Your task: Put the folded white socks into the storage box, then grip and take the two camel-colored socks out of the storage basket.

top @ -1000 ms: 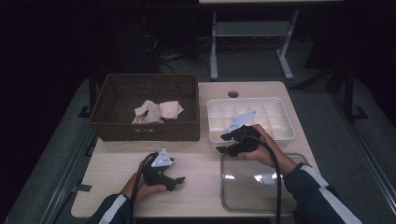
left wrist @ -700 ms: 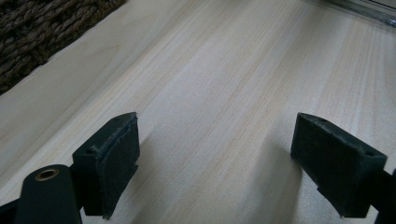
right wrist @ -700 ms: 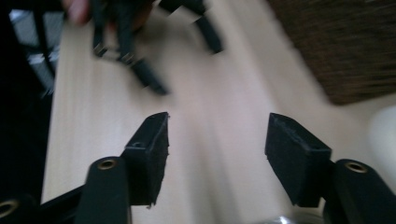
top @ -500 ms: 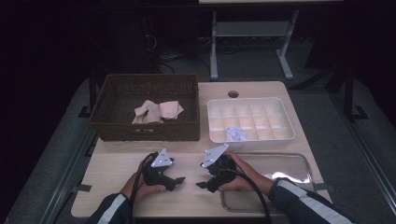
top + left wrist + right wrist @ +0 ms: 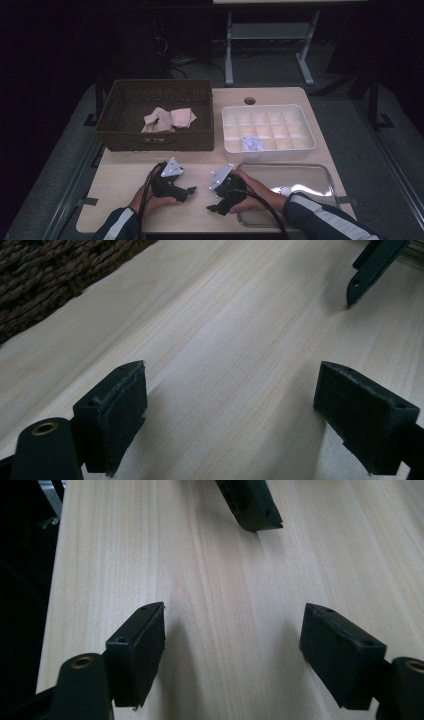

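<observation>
I have both grippers low over the tabletop (image 5: 125, 175), jaws released and empty; the right gripper (image 5: 216, 202) has just been opening its jaws. The left gripper (image 5: 189, 190) points right, the right one left, tips facing. Beyond my jaws: one wicker basket (image 5: 155, 140) with what look like two tan cloths (image 5: 169, 119), one white divided tray (image 5: 270, 150) holding one crumpled piece (image 5: 252, 144), one metal tray (image 5: 300, 172).
</observation>
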Available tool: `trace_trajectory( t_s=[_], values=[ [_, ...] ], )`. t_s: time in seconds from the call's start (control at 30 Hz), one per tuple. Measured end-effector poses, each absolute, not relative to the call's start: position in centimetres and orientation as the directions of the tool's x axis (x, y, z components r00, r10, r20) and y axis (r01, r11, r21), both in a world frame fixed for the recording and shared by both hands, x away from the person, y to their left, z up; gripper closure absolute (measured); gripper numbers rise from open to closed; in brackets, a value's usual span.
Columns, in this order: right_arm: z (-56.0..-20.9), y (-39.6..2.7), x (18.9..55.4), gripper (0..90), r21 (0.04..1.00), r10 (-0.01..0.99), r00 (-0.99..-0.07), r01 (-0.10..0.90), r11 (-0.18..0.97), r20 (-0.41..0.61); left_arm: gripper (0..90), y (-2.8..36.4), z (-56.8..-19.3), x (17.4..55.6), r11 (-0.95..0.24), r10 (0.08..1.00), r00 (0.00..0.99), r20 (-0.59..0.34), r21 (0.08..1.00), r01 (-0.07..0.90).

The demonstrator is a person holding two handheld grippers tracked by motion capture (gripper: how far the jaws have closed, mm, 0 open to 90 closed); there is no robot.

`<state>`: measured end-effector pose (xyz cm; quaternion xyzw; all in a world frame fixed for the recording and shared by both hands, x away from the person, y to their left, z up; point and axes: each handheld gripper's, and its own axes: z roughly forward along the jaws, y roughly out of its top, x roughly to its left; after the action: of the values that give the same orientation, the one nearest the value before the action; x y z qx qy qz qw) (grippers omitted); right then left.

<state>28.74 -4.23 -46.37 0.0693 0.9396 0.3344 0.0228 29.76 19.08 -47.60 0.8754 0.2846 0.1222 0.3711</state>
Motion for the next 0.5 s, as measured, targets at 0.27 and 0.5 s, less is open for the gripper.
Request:
trace_trajectory(
  t_s=[0.27,0.5],
  values=[
    [-46.4,-4.0,28.9,25.3,0.639,0.155,-0.988,0.135,0.758,0.024,12.9,19.3,-47.6,29.7,-0.562,0.591,0.807,0.001,0.718,0.411],
    [-46.6,-3.5,28.8,24.5,0.650,0.164,-0.986,0.146,0.746,0.034,15.1,20.2,-46.8,30.0,-0.591,0.595,0.804,0.009,0.682,0.430]
  ],
)
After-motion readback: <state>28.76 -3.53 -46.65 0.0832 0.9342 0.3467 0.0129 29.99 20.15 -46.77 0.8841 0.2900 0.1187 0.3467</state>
